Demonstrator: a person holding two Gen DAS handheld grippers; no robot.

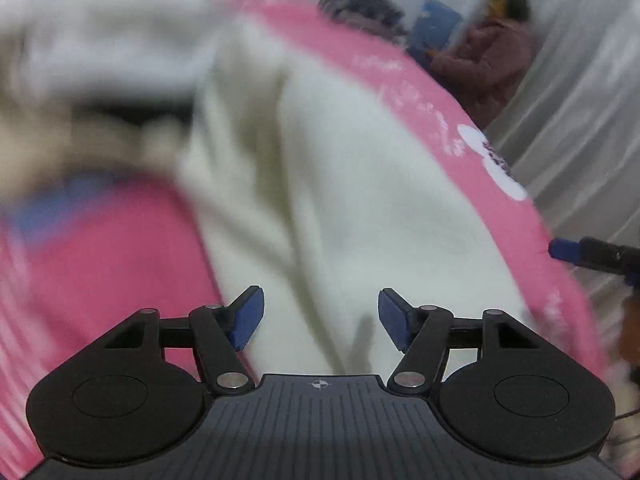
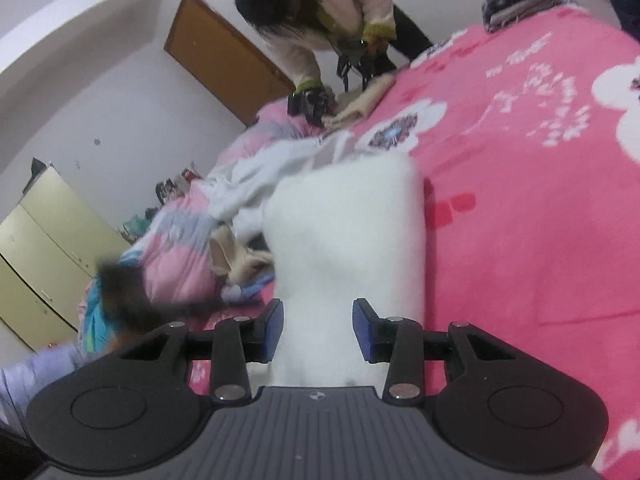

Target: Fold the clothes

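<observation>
Pink floral bed (image 2: pixel 520 200) w/ white garment (image 2: pixel 348 224), rumpled quilt (image 2: pixel 172 256) on it.

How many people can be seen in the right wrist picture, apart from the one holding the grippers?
1. A person in a cream padded jacket bends over the far edge of the pink flowered bedspread, beside the brown wooden door. Others may be out of view.

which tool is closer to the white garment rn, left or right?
Right. The right tool straddles the white garment, fabric between its pads, though a pinch isn't clear. The left tool hovers open just above it, nothing between its pads.
</observation>
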